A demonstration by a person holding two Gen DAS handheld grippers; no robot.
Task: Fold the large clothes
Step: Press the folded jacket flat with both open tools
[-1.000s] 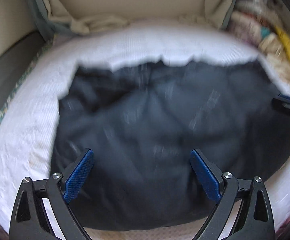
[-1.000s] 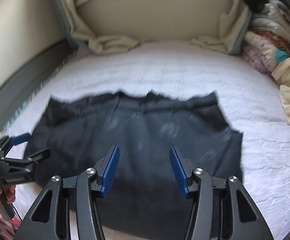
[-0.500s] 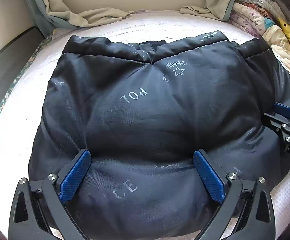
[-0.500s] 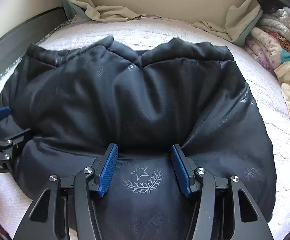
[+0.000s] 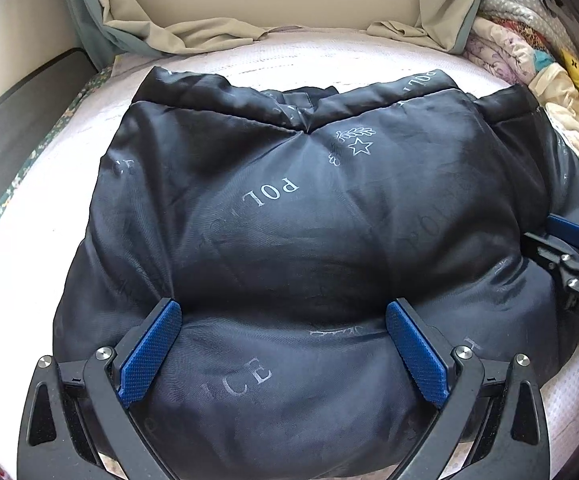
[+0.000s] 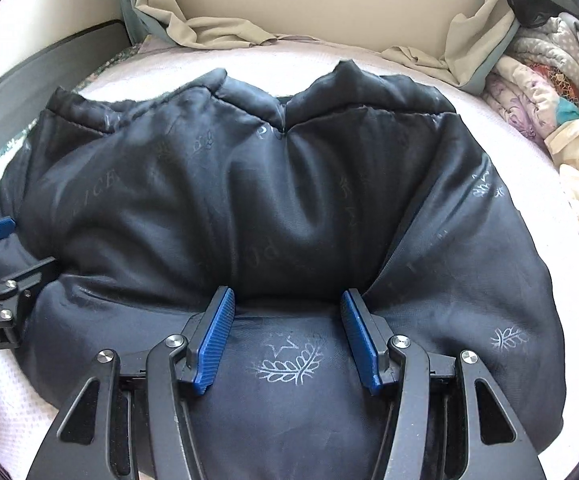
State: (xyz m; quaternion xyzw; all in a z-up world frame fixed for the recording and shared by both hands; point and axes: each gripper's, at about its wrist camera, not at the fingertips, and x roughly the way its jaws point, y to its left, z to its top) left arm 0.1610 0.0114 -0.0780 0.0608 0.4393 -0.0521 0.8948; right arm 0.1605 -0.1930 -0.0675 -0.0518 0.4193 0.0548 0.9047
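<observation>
A big dark padded jacket [image 5: 289, 216] with pale "POLICE" lettering and star marks lies lining up on the white bed, puffed and doubled at its near edge; it also shows in the right wrist view [image 6: 289, 200]. My left gripper [image 5: 283, 320] is open, its blue pads pressed down on the near fold. My right gripper [image 6: 287, 312] is open too, pads pressed onto the fold on either side of a small ridge. Each gripper shows at the other view's edge, the right one [image 5: 569, 252] and the left one [image 6: 1, 264].
The white bedspread [image 5: 49, 184] surrounds the jacket. Beige curtains [image 5: 177, 36] bunch at the far wall under the window. A pile of patterned bedding and clothes [image 5: 529, 56] sits at the far right. A dark bed frame [image 5: 13, 120] runs along the left.
A second ago the jacket lay flat and farther off; both grippers have come down onto its near edge, which now bulges in a fold. Since half a second ago little has moved.
</observation>
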